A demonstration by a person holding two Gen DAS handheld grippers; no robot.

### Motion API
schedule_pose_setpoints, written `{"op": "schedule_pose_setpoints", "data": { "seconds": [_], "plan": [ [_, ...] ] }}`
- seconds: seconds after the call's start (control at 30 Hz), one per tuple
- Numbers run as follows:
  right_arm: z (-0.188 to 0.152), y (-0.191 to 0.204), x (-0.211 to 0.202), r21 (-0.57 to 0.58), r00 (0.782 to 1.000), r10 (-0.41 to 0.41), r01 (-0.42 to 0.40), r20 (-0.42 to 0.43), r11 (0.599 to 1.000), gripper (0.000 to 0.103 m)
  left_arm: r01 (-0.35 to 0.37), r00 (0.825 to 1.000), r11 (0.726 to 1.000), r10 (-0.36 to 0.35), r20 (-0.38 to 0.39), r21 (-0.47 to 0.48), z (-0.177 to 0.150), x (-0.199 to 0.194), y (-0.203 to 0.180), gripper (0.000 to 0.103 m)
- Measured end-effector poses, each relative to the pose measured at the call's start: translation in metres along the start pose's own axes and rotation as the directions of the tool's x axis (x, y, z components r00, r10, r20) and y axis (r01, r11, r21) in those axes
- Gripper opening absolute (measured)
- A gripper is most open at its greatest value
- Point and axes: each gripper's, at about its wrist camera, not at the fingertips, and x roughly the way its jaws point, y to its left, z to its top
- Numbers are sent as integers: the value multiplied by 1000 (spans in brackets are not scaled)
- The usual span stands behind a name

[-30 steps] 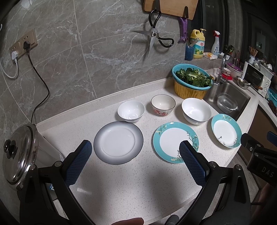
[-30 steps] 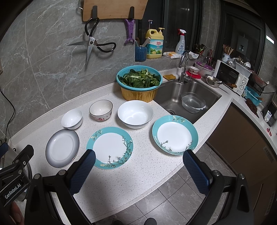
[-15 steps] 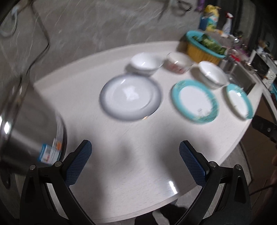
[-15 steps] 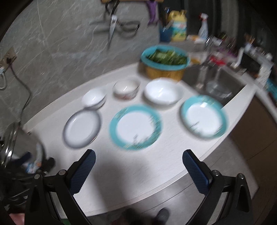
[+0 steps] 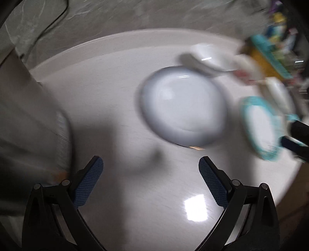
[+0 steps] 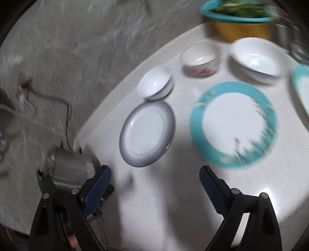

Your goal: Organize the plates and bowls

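Observation:
Both views are motion-blurred. A grey-rimmed plate [image 5: 183, 108] [image 6: 147, 133] lies on the white counter, with a teal-rimmed plate [image 6: 233, 123] [image 5: 259, 127] to its right. Behind them stand a small white bowl [image 6: 154, 83], a red-patterned bowl [image 6: 200, 58] and a large white bowl [image 6: 256, 58]. A second teal plate [image 6: 301, 86] shows at the right edge. My left gripper [image 5: 150, 181] is open and empty, low over the counter in front of the grey plate. My right gripper [image 6: 155, 185] is open and empty, in front of both plates.
A steel pot [image 6: 71, 166] [image 5: 29, 119] stands at the left of the counter, close to the left gripper. A teal and yellow basket of greens [image 6: 239, 17] stands at the back right. The marble wall [image 6: 67, 48] with a socket and cable runs behind the counter.
Both grippers have dropped lower and moved in towards the counter and to the left; the plates now look larger and nearer. Both stay open and empty.

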Motion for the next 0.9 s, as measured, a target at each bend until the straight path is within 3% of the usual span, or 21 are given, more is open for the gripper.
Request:
{"op": "schedule_pose_setpoints", "data": {
  "seconds": [0.1,0.17,0.2,0.27,0.33,0.4,0.43,0.5,0.7,0.87,0.9],
  "plan": [
    [34,-2,32,-44,997,26,-30,-79,999,66,-15,1000,997,15,-5,-77,32,21,7,100],
    [53,-7,47,-57,993,30,-37,-114,998,65,-5,1000,994,5,-1,-107,55,35,13,100],
    [61,-9,53,1,991,-17,17,-134,1000,65,-9,1000,994,10,0,-110,63,41,14,100],
    [79,-16,67,-11,989,15,-17,-150,1000,63,-20,1000,993,17,-25,-120,83,58,23,99],
    [88,-25,76,-7,985,22,-24,-170,1000,62,3,999,992,-8,-43,-127,94,67,25,73],
    [94,-34,82,8,983,30,-29,-183,1000,61,31,997,992,-40,-73,-122,102,81,29,56],
    [97,-39,85,14,983,21,-19,-181,1000,61,41,995,992,-52,-87,-119,105,88,29,48],
    [100,-44,90,26,983,23,-19,-181,999,59,92,989,990,-104,-109,-109,112,100,30,41],
    [104,-58,108,48,977,-4,14,-212,999,57,179,971,975,-197,-134,-132,119,125,31,41],
    [102,-63,118,34,969,8,1,-246,999,51,199,966,972,-216,-143,-126,132,135,28,41],
    [103,-62,118,27,970,3,4,-244,1000,51,196,966,973,-213,-144,-124,118,125,28,42]
  ]
}}
